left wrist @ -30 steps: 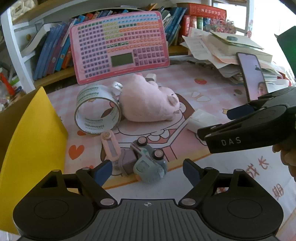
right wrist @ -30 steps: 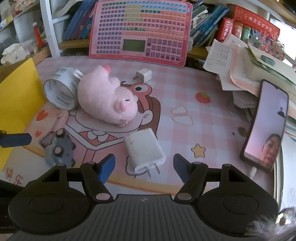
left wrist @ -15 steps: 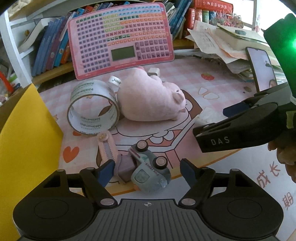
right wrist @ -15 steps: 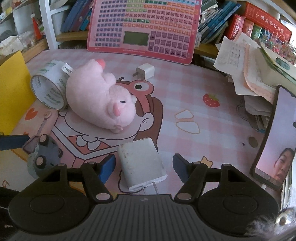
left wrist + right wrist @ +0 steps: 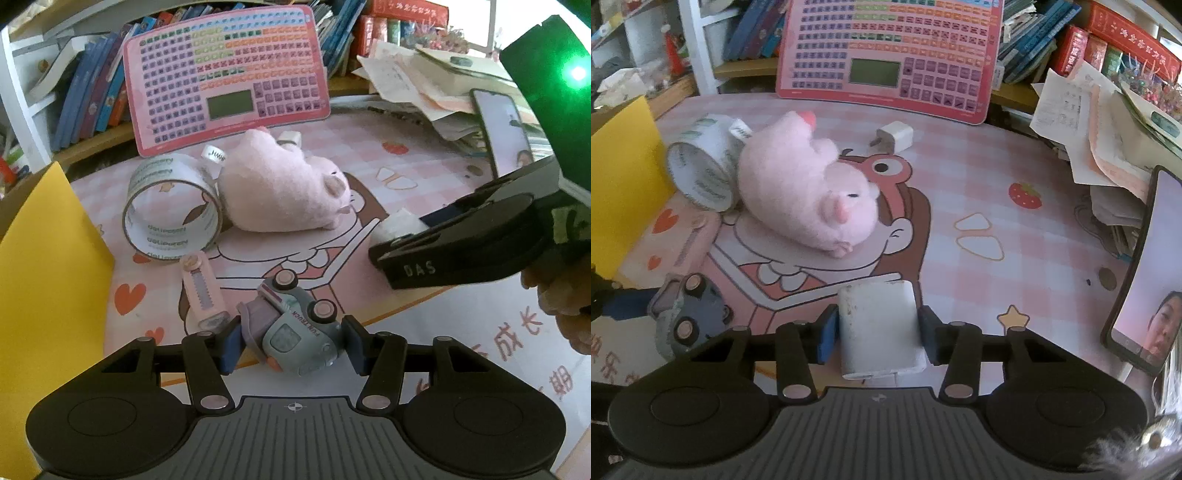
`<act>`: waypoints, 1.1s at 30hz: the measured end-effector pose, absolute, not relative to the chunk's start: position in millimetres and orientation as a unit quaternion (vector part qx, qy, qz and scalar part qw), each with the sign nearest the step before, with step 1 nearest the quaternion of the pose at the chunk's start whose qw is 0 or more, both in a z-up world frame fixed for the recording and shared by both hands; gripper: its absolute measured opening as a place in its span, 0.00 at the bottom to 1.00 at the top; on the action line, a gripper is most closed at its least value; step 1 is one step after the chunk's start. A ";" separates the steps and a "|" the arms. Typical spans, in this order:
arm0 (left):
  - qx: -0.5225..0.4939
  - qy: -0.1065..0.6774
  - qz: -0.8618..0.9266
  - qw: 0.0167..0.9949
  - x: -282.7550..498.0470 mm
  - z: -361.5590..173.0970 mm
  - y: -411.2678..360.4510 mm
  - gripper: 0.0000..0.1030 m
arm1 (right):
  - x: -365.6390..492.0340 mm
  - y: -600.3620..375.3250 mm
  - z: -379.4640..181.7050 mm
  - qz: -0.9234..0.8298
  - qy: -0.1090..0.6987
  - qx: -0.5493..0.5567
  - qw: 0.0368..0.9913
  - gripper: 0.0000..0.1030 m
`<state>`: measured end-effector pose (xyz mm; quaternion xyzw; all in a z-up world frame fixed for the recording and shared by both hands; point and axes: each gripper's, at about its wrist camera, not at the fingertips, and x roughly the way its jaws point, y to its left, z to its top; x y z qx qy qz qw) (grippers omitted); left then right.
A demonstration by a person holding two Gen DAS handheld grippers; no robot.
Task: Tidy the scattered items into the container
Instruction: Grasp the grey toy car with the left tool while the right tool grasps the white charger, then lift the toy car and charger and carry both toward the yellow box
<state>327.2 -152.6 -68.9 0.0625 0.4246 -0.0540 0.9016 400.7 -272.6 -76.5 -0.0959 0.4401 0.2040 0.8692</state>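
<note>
My left gripper (image 5: 290,343) has closed on a grey-blue toy truck (image 5: 295,325) lying on its side on the cartoon mat. My right gripper (image 5: 877,332) has closed on a large white charger block (image 5: 879,325); it also shows from the side in the left wrist view (image 5: 399,254). A pink plush pig (image 5: 280,192) (image 5: 805,195), a tape roll (image 5: 171,210) (image 5: 701,170), a pink utility knife (image 5: 203,291) and a small white plug (image 5: 894,136) lie on the mat. A yellow container wall (image 5: 48,280) (image 5: 620,184) stands at the left.
A pink toy keyboard (image 5: 886,55) leans on the bookshelf behind. Piled papers (image 5: 1100,125) and a propped phone (image 5: 1141,273) stand at the right. The toy truck also shows in the right wrist view (image 5: 690,310).
Both grippers moved forward and closed: the left around the toy truck, the right around the white charger.
</note>
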 end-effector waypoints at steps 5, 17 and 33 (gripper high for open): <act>0.057 0.422 -0.064 0.903 317.6 -62.2 -151.3 0.53 | 388.7 -274.2 -71.2 0.209 0.437 -0.091 0.870 0.40; 0.042 0.416 -0.096 0.903 270.1 -32.3 -137.2 0.53 | 345.7 -279.6 -51.5 0.220 0.431 -0.061 0.873 0.40; -0.002 0.394 -0.128 0.910 207.9 -10.1 -100.1 0.53 | 271.5 -257.1 -28.2 0.228 0.439 -0.040 0.868 0.41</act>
